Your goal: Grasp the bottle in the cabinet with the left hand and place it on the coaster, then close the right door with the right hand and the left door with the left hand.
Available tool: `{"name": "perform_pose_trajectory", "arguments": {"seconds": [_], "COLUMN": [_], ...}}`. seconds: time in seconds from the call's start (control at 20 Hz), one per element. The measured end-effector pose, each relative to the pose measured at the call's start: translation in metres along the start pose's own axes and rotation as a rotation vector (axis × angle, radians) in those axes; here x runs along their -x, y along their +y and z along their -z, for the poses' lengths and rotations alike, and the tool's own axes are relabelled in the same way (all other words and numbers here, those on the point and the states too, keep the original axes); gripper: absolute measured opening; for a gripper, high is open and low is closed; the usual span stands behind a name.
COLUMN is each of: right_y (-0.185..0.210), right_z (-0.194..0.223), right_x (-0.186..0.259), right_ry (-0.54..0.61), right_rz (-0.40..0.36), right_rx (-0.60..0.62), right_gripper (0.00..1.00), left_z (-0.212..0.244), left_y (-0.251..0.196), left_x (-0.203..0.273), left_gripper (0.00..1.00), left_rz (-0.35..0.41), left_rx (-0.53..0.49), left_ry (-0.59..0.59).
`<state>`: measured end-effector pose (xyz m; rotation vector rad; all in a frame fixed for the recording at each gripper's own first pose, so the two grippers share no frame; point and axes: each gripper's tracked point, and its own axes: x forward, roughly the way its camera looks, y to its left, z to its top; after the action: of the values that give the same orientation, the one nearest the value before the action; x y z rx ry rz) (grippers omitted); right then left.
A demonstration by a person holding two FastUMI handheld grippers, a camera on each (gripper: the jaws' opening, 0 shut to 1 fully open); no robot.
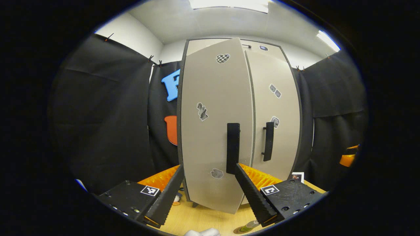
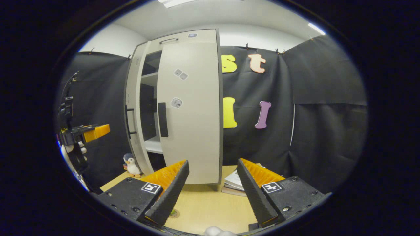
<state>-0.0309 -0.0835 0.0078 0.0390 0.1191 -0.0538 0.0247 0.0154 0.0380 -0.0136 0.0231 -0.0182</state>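
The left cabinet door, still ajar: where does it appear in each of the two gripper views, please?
Left gripper view: the left door stands in the centre, face on, its black handle above the open left gripper.
Right gripper view: it is the thin edge-on panel left of centre, beside the open shelves.
Shared landmark: the closed right door with its stickers.

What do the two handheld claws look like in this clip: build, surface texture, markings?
Both the left claw and the right claw have two long wedge-shaped fingers with ribbed inner faces, each mounted on a black block with visible screws and a small square black-and-white tag.
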Motion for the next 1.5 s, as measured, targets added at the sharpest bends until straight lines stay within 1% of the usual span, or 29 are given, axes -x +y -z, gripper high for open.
{"name": "perform_pose_trajectory", "arguments": {"seconds": [0.15, 0.25, 0.3, 0.4, 0.5, 0.55, 0.7, 0.75, 0.8, 1.15, 1.3, 1.35, 1.5], "right_y": [0.006, 0.010, 0.013, 0.019, 0.025, 0.029, 0.037, 0.039, 0.040, 0.039, 0.040, 0.041, 0.042], "right_z": [-0.001, -0.001, -0.001, 0.002, 0.006, 0.007, 0.010, 0.011, 0.010, 0.007, 0.007, 0.007, 0.003], "right_x": [-0.001, -0.001, 0.000, 0.001, 0.001, 0.001, 0.000, 0.000, 0.000, 0.003, 0.002, 0.002, 0.002], "right_ry": [-0.010, -0.016, -0.018, -0.018, -0.014, -0.011, -0.001, 0.000, 0.000, -0.003, 0.001, 0.001, -0.005], "right_rz": [0.003, 0.005, 0.002, 0.001, -0.003, -0.008, -0.019, -0.021, -0.022, -0.010, -0.009, -0.010, -0.011], "right_rx": [-0.005, -0.008, -0.009, -0.005, 0.002, 0.004, 0.008, 0.011, 0.014, 0.027, 0.029, 0.030, 0.038], "right_gripper": [0.97, 0.97, 0.95, 0.97, 0.97, 0.95, 0.95, 0.97, 0.95, 0.97, 0.96, 0.94, 0.97], "left_z": [0.009, 0.020, 0.024, 0.033, 0.040, 0.043, 0.049, 0.050, 0.050, 0.050, 0.049, 0.048, 0.047], "left_y": [-0.016, -0.016, -0.015, -0.013, -0.017, -0.019, -0.018, -0.019, -0.019, -0.021, -0.021, -0.020, -0.018], "left_x": [0.022, 0.035, 0.039, 0.049, 0.057, 0.058, 0.058, 0.057, 0.058, 0.052, 0.050, 0.050, 0.049], "left_gripper": [0.96, 0.96, 0.96, 0.96, 0.96, 0.96, 0.96, 0.96, 0.96, 0.96, 0.96, 0.96, 0.96], "left_rz": [0.023, 0.004, -0.004, -0.023, -0.017, -0.014, -0.016, -0.013, -0.009, 0.002, 0.006, 0.005, 0.002], "left_rx": [0.021, 0.021, 0.016, -0.003, -0.010, -0.011, -0.010, -0.004, 0.003, 0.004, 0.004, 0.003, 0.006], "left_ry": [0.016, 0.025, 0.025, 0.032, 0.040, 0.045, 0.052, 0.055, 0.057, 0.058, 0.059, 0.057, 0.054]}}
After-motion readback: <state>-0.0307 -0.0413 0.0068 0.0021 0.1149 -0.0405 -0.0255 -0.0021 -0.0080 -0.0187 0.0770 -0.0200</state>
